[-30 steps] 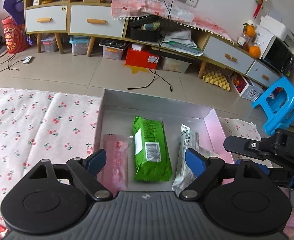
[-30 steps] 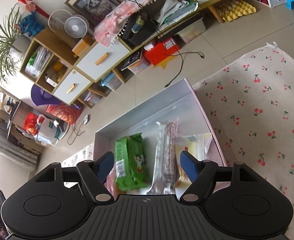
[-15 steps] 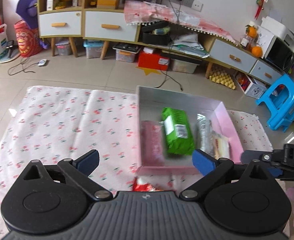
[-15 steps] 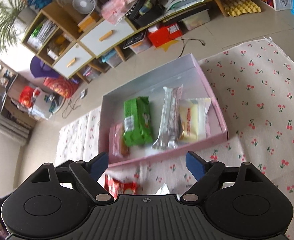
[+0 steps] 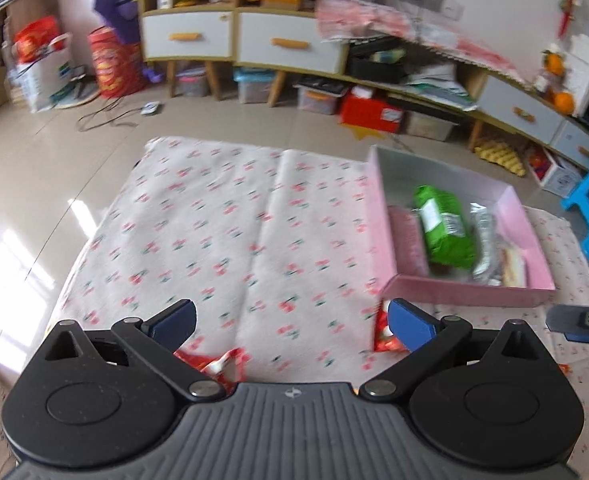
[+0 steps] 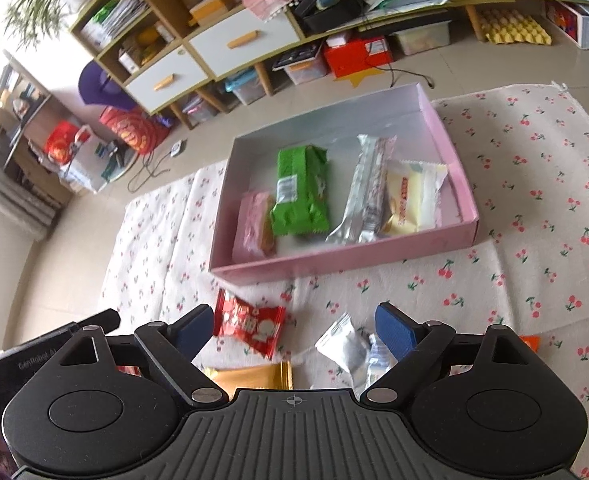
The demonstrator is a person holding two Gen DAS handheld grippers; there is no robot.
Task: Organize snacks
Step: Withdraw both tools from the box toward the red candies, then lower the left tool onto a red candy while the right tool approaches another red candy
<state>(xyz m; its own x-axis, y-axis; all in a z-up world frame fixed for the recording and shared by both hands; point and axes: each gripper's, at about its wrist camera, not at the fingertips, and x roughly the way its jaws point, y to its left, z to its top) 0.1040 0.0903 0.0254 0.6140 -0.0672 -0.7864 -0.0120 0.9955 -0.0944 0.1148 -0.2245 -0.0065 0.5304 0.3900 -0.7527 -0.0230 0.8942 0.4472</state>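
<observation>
Right gripper (image 6: 294,326), spread and empty, hovers near red packet (image 6: 250,326) before box (image 6: 342,262); packet likely light, crinkly, slippery: pinch across its middle.

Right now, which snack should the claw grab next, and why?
Probably the right claw should dip to the red packet. Both claws are open and empty, their jaws just having widened. Four snacks already lie in the pink box; the red packet lies loose on the cherry cloth, just ahead of the claw.
</observation>
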